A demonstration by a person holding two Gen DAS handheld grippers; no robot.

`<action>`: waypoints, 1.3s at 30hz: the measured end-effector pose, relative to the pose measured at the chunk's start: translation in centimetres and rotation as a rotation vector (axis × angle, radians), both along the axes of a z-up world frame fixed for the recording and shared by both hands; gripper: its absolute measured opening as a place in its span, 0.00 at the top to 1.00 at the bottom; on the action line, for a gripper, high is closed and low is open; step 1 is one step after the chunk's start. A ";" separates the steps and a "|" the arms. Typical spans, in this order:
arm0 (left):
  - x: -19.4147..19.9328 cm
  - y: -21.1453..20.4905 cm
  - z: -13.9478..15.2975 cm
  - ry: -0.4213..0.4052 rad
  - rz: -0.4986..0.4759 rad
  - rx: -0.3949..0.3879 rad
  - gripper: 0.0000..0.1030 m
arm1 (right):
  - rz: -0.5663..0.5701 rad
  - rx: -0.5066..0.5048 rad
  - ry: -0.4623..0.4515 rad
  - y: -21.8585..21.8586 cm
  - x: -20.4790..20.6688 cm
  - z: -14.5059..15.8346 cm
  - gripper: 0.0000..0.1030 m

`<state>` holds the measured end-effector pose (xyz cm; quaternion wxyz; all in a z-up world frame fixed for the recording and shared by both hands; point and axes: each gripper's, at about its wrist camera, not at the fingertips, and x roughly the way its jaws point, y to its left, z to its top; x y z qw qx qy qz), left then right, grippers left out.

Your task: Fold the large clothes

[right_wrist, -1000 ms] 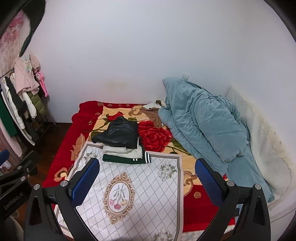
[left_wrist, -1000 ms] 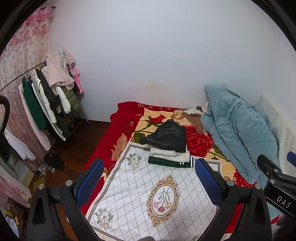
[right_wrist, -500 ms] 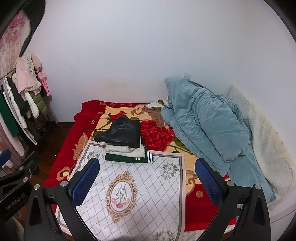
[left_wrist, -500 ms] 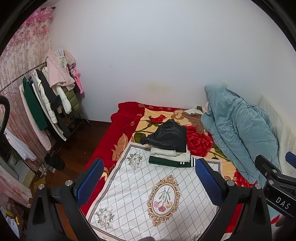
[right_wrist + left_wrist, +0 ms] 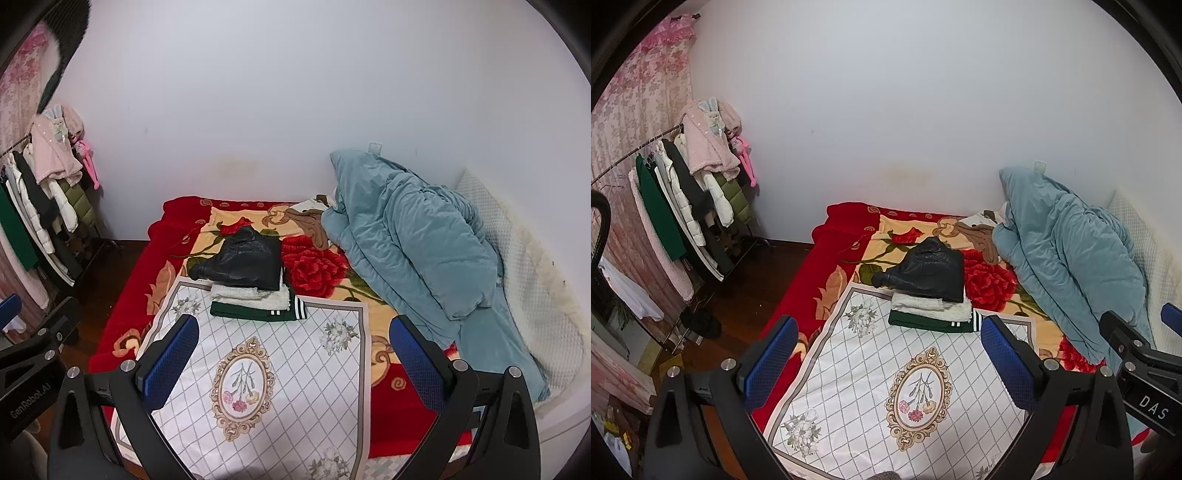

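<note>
Already folded, the black leather jacket [image 5: 929, 269] tops a stack with a white fleece garment [image 5: 932, 306] and a green striped garment [image 5: 932, 322] at the far edge of the white floral cloth [image 5: 882, 384] on the bed [image 5: 147, 258]. Both the left hand-held gripper [image 5: 888, 360] and right hand-held gripper [image 5: 291, 360] hover above it, jaws spread wide, holding nothing (a teal quilt [image 5: 410, 240] is heaped alongside).

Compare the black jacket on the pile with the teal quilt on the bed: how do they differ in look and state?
The black jacket is dark, slightly shiny and folded flat on top of a neat stack; the teal quilt is matte, pale blue-green and bunched up loosely. The black jacket looks much smaller than the teal quilt, which rises against the wall. Both lie on the red flowered blanket, and neither gripper touches them.
</note>
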<state>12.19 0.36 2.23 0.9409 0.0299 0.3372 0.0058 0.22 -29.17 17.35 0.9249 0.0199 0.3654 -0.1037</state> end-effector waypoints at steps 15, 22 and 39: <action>-0.1 0.2 0.0 0.001 -0.003 -0.002 0.02 | 0.004 -0.003 0.006 -0.2 0.4 0.0 0.00; -0.2 0.3 0.0 0.003 0.000 -0.001 0.02 | 0.007 -0.006 0.005 0.0 0.6 -0.1 0.00; -0.4 0.1 0.2 -0.006 0.005 0.003 0.02 | 0.014 -0.007 0.003 0.1 0.9 0.0 0.00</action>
